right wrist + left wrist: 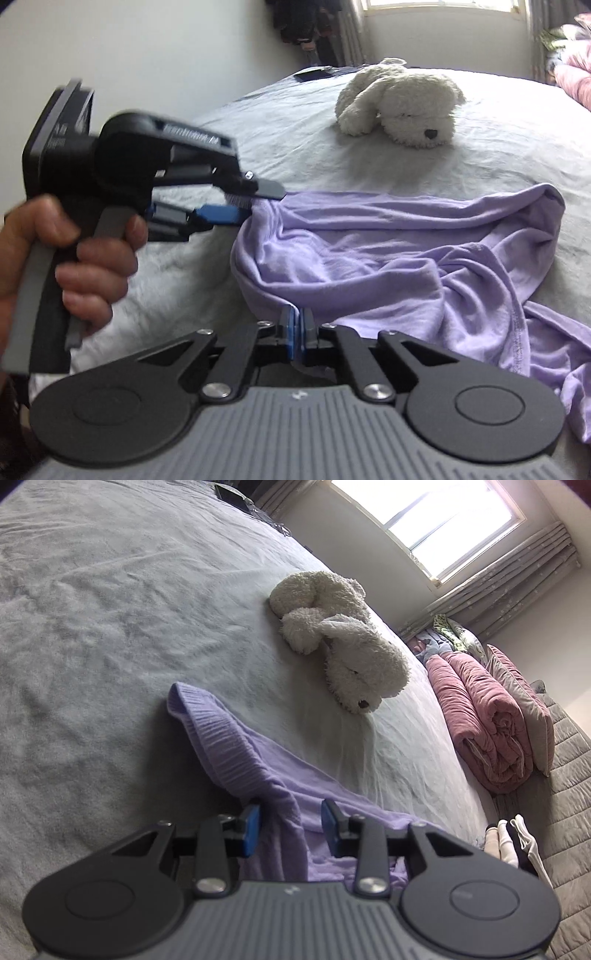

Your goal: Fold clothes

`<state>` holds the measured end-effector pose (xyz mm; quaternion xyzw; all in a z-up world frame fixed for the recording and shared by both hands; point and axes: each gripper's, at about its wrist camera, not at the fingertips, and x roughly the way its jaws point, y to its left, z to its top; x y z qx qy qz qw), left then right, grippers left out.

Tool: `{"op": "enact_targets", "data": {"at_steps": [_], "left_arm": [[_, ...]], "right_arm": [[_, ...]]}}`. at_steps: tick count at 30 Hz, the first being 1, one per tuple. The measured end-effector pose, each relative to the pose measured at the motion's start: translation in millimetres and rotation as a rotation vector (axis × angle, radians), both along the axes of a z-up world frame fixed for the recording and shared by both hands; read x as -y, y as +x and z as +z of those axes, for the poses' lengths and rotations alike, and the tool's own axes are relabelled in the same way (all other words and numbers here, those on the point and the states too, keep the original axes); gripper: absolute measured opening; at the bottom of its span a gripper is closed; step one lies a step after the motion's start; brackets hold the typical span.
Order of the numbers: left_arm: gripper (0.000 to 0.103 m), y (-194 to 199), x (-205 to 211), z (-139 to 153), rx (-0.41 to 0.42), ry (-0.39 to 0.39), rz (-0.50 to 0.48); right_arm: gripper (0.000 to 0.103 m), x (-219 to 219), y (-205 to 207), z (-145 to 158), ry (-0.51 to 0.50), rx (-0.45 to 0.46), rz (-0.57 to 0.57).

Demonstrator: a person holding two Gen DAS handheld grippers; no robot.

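Observation:
A lilac knit garment [229,738] lies crumpled on the pale grey bed sheet [110,627]. In the left wrist view my left gripper [291,812] stands with its blue pads [253,823] apart around a raised fold of the cloth; the right-hand pad does not touch it. In the right wrist view the garment [406,251] spreads to the right. My right gripper [297,321] is shut on its near edge. The left gripper [258,205], held by a hand [92,258], reaches the garment's left edge, which lies between its fingers.
A white plush dog [343,642] [402,103] lies on the bed just beyond the garment. A rolled pink quilt [487,720] and pillows sit along the bed's right side, with folded white items [517,845] nearby. A dark flat object [314,74] rests at the far edge.

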<state>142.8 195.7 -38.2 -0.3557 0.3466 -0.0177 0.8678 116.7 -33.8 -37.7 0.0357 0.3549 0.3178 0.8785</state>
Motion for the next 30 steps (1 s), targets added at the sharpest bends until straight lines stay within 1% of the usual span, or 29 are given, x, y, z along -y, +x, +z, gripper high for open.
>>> {"op": "enact_targets", "data": {"at_steps": [2, 6, 8, 11, 15, 17, 18, 21, 24, 27, 29, 30], "left_arm": [[0.035, -2, 3, 3, 0.021, -0.007, -0.003], [0.035, -6, 10, 9, 0.029, 0.005, -0.013], [0.035, -8, 13, 11, 0.013, 0.023, -0.015], [0.035, -14, 16, 13, -0.017, 0.055, -0.003], [0.035, -27, 12, 10, -0.088, 0.048, 0.059], [0.035, -34, 7, 7, -0.134, 0.020, 0.103], [0.035, -38, 4, 5, -0.141, -0.005, 0.122], [0.035, -48, -4, 0, -0.156, -0.101, 0.174], [0.035, -57, -9, -7, -0.166, -0.166, 0.207], [0.035, -62, -10, -14, -0.182, -0.214, 0.242], [0.035, -62, -8, -20, -0.186, -0.264, 0.249], [0.035, -61, -5, -21, -0.181, -0.302, 0.248]], "right_arm": [[0.003, 15, 9, 5, 0.041, -0.018, -0.061], [0.003, 40, 22, 3, 0.050, -0.064, -0.170], [0.003, 47, 26, 0, 0.051, -0.096, -0.200], [0.003, 47, 27, -3, 0.042, -0.120, -0.212], [0.003, 48, 25, -4, 0.041, -0.137, -0.220], [0.003, 48, 23, -5, 0.043, -0.145, -0.223], [0.003, 48, 22, -5, 0.045, -0.149, -0.224], [0.003, 50, 24, -8, 0.053, -0.163, -0.230], [0.003, 51, 24, -8, 0.058, -0.169, -0.233], [0.003, 50, 23, -8, 0.056, -0.168, -0.235], [0.003, 49, 22, -8, 0.055, -0.168, -0.236], [0.003, 49, 22, -8, 0.055, -0.168, -0.236]]}}
